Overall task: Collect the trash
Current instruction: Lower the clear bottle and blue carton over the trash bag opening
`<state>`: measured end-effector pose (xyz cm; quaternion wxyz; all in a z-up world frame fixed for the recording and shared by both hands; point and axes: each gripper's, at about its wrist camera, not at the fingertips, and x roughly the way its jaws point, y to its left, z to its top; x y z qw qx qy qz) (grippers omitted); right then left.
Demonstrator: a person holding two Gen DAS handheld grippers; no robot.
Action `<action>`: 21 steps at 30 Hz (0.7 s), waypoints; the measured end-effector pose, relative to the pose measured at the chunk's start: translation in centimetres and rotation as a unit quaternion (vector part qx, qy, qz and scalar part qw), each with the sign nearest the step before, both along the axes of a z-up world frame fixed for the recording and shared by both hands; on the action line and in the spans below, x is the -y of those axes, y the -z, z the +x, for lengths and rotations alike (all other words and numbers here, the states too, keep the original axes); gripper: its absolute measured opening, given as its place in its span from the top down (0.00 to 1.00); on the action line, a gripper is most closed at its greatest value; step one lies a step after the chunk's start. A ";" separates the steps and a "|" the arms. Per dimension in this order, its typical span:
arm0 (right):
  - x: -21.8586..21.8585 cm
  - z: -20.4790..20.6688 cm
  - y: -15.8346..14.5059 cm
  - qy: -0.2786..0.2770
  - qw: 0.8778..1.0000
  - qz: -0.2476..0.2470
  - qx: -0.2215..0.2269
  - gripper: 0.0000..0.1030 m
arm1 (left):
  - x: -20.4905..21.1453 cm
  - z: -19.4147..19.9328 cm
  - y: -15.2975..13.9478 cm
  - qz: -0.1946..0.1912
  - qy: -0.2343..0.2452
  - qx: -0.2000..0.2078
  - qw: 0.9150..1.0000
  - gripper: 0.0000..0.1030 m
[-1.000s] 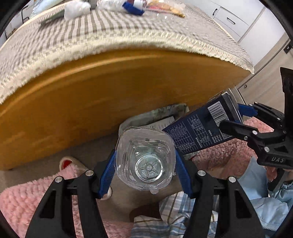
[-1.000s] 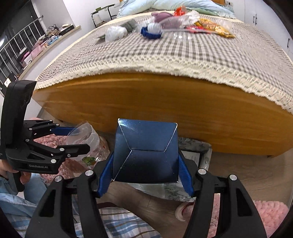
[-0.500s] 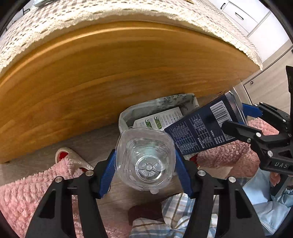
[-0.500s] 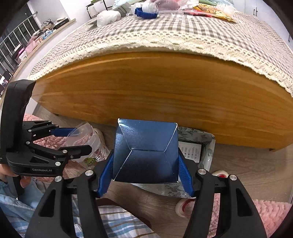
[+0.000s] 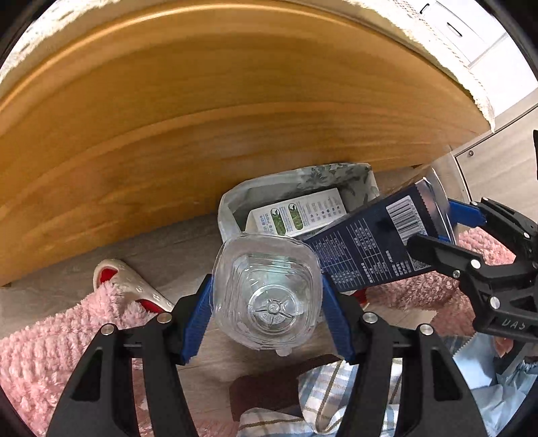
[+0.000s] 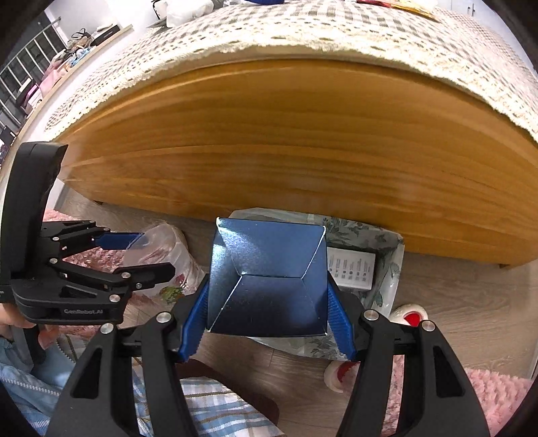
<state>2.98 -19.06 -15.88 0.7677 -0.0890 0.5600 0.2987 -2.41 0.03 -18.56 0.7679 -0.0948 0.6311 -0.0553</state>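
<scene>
My left gripper (image 5: 265, 302) is shut on a clear plastic bottle (image 5: 265, 289), seen bottom-first between the blue pads. My right gripper (image 6: 269, 302) is shut on a dark blue carton (image 6: 269, 275). Both hang just above a floral-lined trash bin (image 5: 302, 181) on the floor against the bed. A white carton (image 5: 296, 218) lies inside the bin. In the left wrist view the blue carton (image 5: 373, 245) tilts over the bin's right side, held by the right gripper (image 5: 444, 228). In the right wrist view the left gripper (image 6: 148, 253) with the bottle (image 6: 164, 248) is left of the bin (image 6: 390, 245).
A wooden bed frame (image 5: 218, 117) with a checked bedspread (image 6: 302, 30) stands right behind the bin. Pink rugs (image 5: 50, 343) and red-and-white slippers (image 5: 127, 279) lie on the wooden floor. A person's plaid trouser leg (image 6: 215, 410) is at the bottom edge.
Both grippers have sunk toward the floor with the bottle and carton. The bed top has slid out of the left view, and the bin's inside with the white carton now shows.
</scene>
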 end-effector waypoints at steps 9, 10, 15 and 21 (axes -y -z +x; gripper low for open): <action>-0.1 0.4 2.3 0.016 1.000 -0.015 -0.013 0.41 | 0.6 0.7 2.5 -0.001 0.000 -0.010 1.000 0.43; -0.3 0.4 2.6 0.018 1.000 -0.018 -0.013 0.41 | 0.7 1.0 2.7 -0.003 0.001 -0.007 1.000 0.43; -0.8 0.9 4.7 0.026 0.999 -0.033 -0.025 0.41 | 1.5 1.8 4.1 -0.014 0.002 0.000 1.000 0.43; -0.8 1.8 7.9 0.048 0.996 -0.051 -0.057 0.41 | 3.2 2.5 7.1 0.013 0.030 0.006 0.999 0.43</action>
